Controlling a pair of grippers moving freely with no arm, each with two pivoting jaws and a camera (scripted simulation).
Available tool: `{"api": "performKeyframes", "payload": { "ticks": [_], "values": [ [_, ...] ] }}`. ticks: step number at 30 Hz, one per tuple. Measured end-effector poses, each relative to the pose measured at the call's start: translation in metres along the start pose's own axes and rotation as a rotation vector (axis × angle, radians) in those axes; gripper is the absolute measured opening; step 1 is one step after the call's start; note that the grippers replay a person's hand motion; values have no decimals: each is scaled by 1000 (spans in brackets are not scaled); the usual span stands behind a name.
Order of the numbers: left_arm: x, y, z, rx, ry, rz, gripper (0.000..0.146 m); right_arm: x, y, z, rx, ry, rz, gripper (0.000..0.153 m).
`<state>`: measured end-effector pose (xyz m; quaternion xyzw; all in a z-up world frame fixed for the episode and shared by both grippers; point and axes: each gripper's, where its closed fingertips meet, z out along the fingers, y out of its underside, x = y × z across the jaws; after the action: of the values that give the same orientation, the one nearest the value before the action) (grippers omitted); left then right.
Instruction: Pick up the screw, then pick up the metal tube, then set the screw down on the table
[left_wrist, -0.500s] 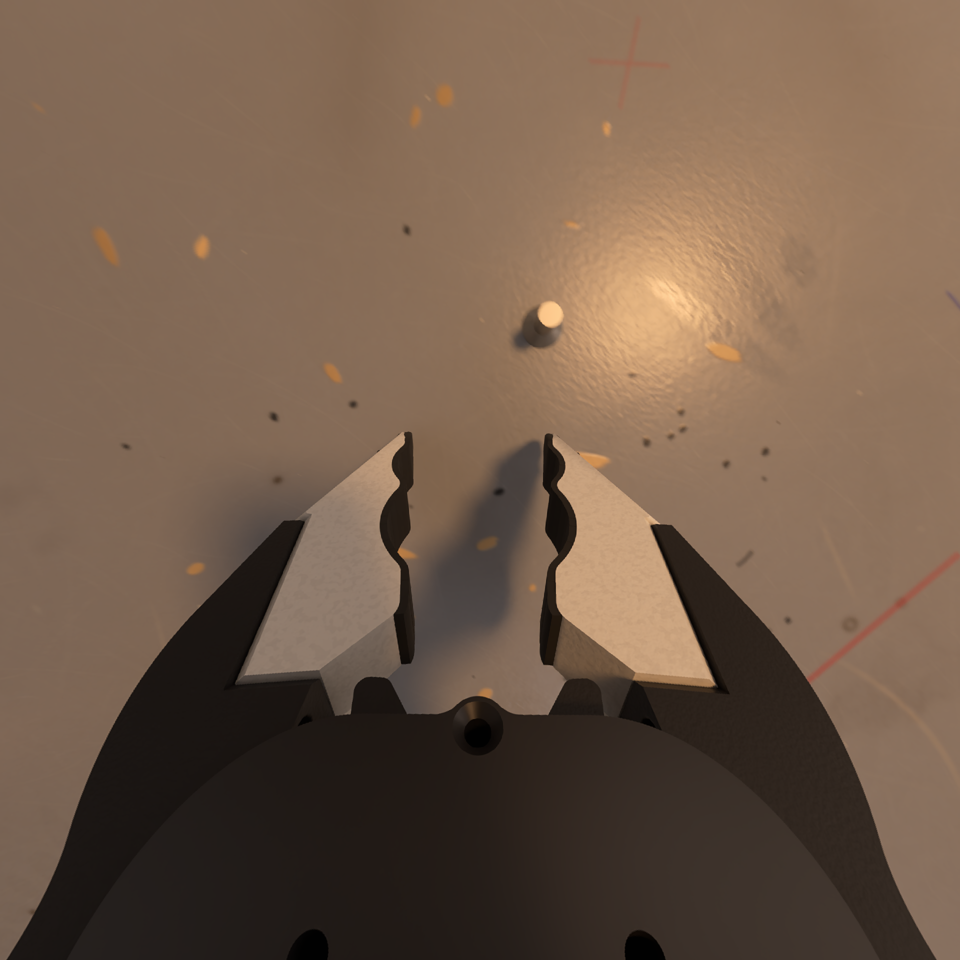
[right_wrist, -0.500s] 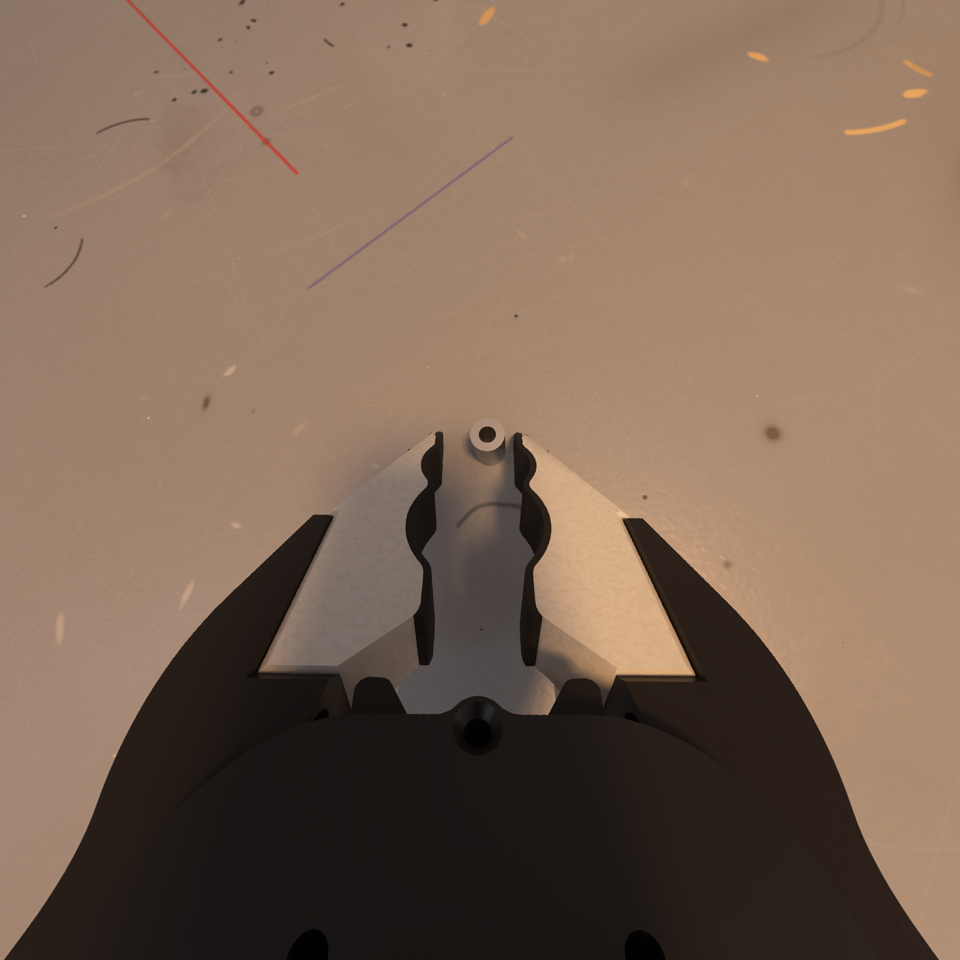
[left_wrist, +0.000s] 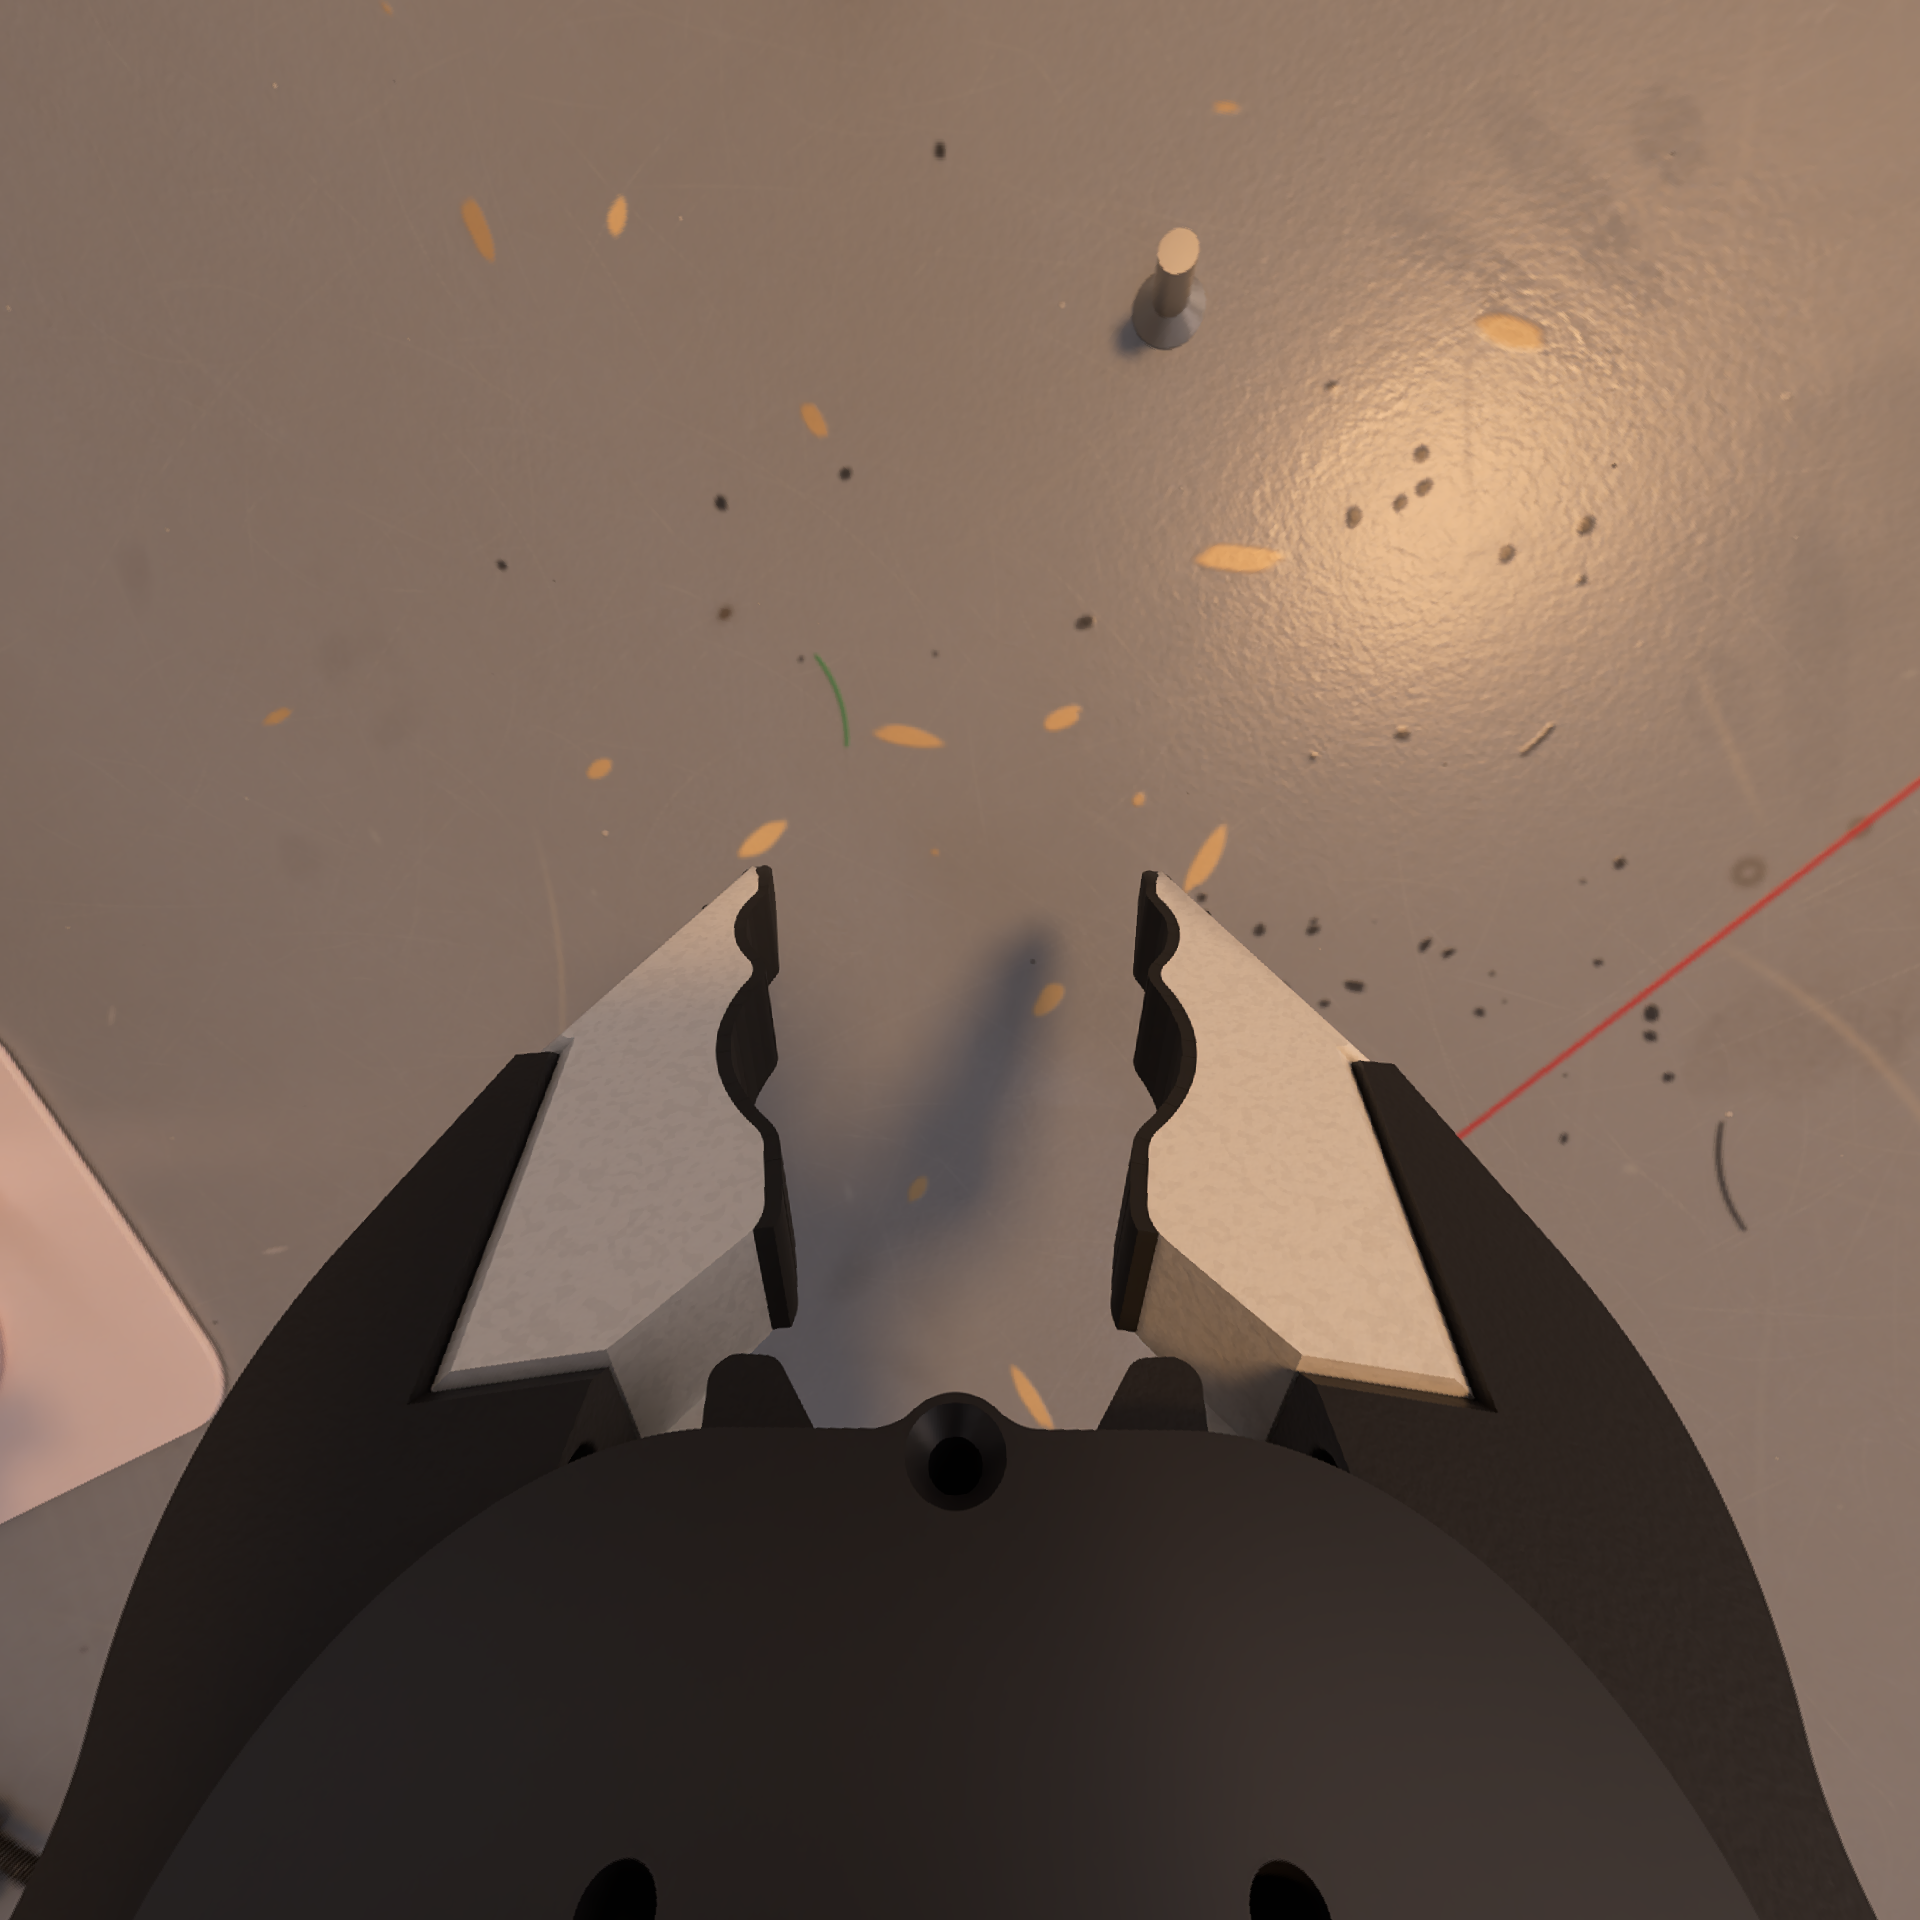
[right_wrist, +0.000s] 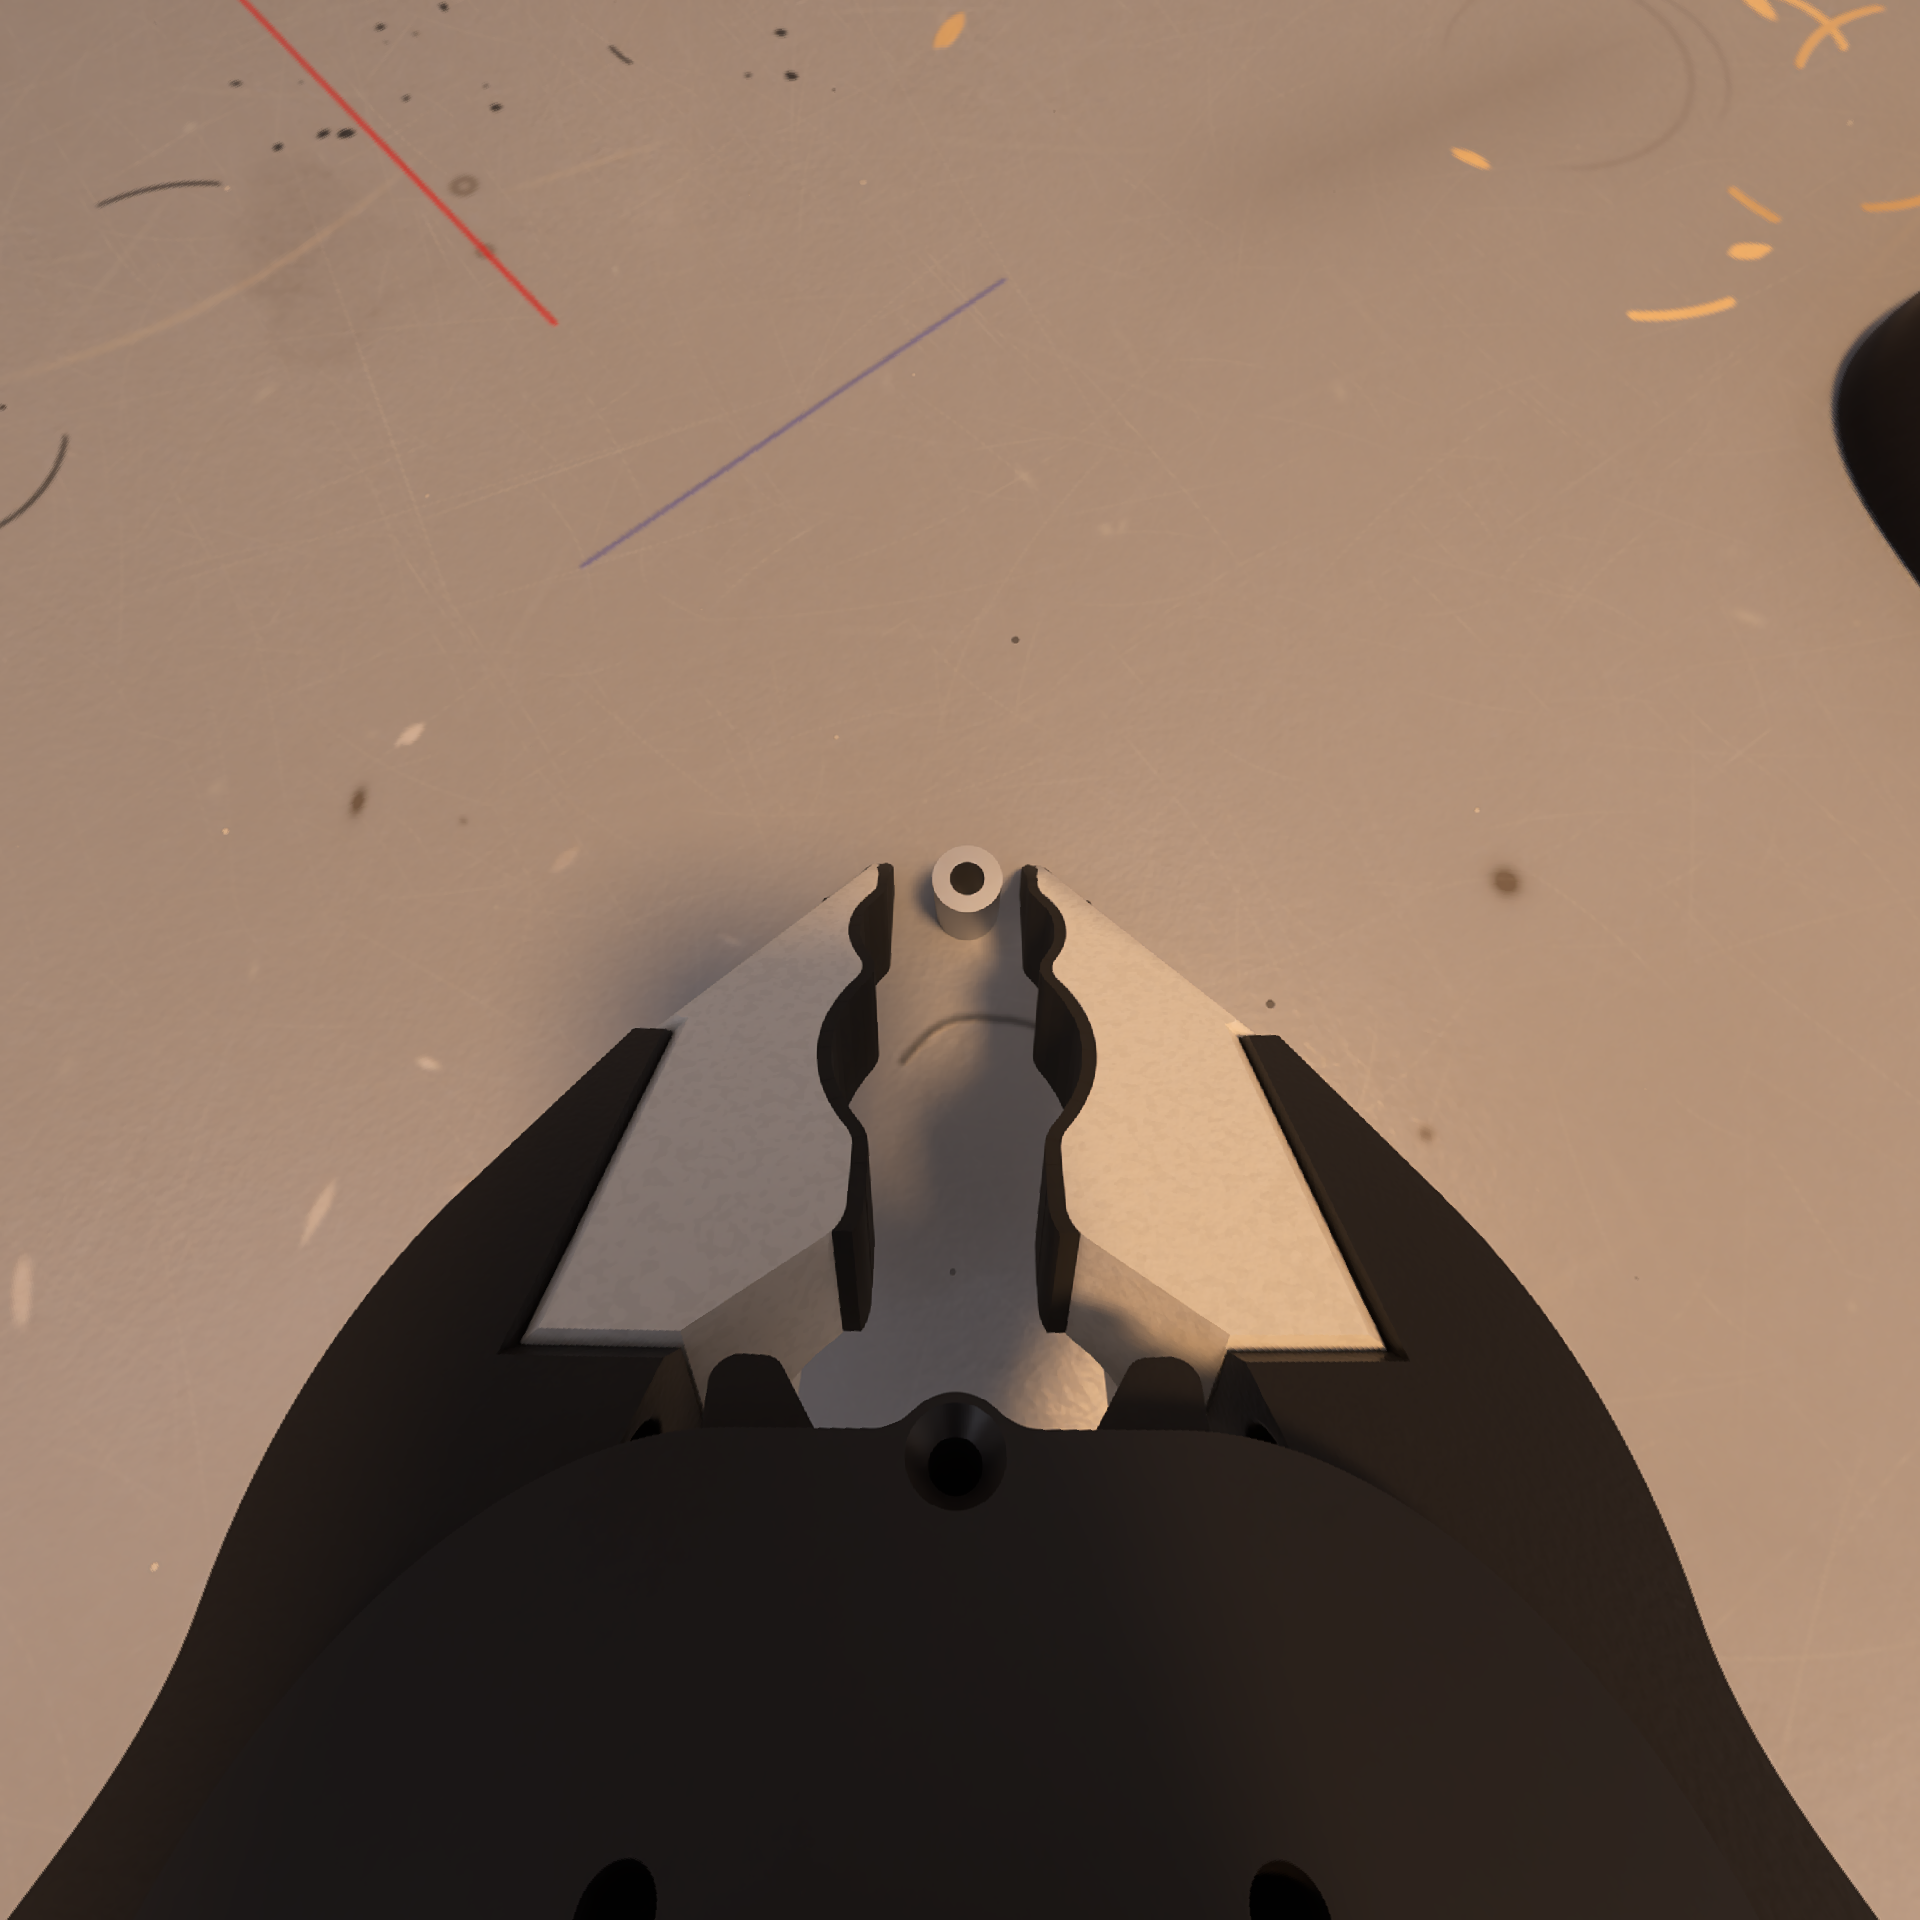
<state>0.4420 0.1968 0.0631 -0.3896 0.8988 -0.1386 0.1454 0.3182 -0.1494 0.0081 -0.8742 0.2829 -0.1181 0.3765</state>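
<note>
The screw (left_wrist: 1169, 296) is small and grey. It stands on its flat head on the table with the shaft up, far ahead of my left gripper (left_wrist: 956, 883) and a little to the right. That gripper is open wide and empty. The metal tube (right_wrist: 966, 894) is a short grey cylinder seen end-on, its bore showing. It sits upright between the tips of my right gripper (right_wrist: 958, 878). The right jaws are drawn in close on the tube, and only thin slivers show on either side.
The brown table (left_wrist: 416, 520) is speckled with orange flecks and dark spots. A pale pinkish slab (left_wrist: 83, 1299) juts in at the left edge. Thin red (right_wrist: 405, 171) and purple (right_wrist: 790, 421) lines mark the table. A dark rounded shape (right_wrist: 1886, 436) shows at the right edge.
My left gripper has drawn back from the screw and opened wider. The screw now sits farther off and the pale slab has come into view. The right gripper and tube have not moved.
</note>
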Motion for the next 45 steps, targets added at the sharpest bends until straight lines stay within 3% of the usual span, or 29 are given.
{"api": "performKeyframes", "payload": {
  "ticks": [7,9,12,15,17,21,22,26,27,30,32,36,38,45],
  "values": [
    [9,1,-2,122,-21,-24,67,4,0,0,0,24,14,29],
    [15,-8,-3,171,7,-36,66,8,0,-1,3,54,39,37],
    [19,-16,7,131,50,-60,68,11,0,-1,4,63,65,42],
    [39,-11,18,-5,158,18,79,10,0,-2,13,30,82,37],
    [55,-5,24,-76,250,100,96,9,-1,-3,24,2,104,33],
    [65,2,44,-154,243,327,120,5,0,-1,9,-31,94,25],
    [66,-4,47,-152,252,333,128,5,-1,-1,8,-33,84,20],
    [42,-35,61,-109,184,258,137,4,-1,-1,11,-43,94,12],
    [30,-43,62,-80,136,237,134,5,-1,-1,11,-45,97,12],
    [3,-63,55,29,-11,193,96,5,-1,-1,10,-41,93,12],
    [7,-65,51,63,29,154,94,5,-1,-1,9,-42,92,12],
    [28,-37,62,-59,138,156,102,5,-1,-1,8,-42,93,12],
    [41,-28,56,-79,215,168,83,5,-1,-1,8,-41,89,12],
    [-4,-34,27,26,-28,62,72,4,-1,-1,14,-43,87,12]
  ]
}}
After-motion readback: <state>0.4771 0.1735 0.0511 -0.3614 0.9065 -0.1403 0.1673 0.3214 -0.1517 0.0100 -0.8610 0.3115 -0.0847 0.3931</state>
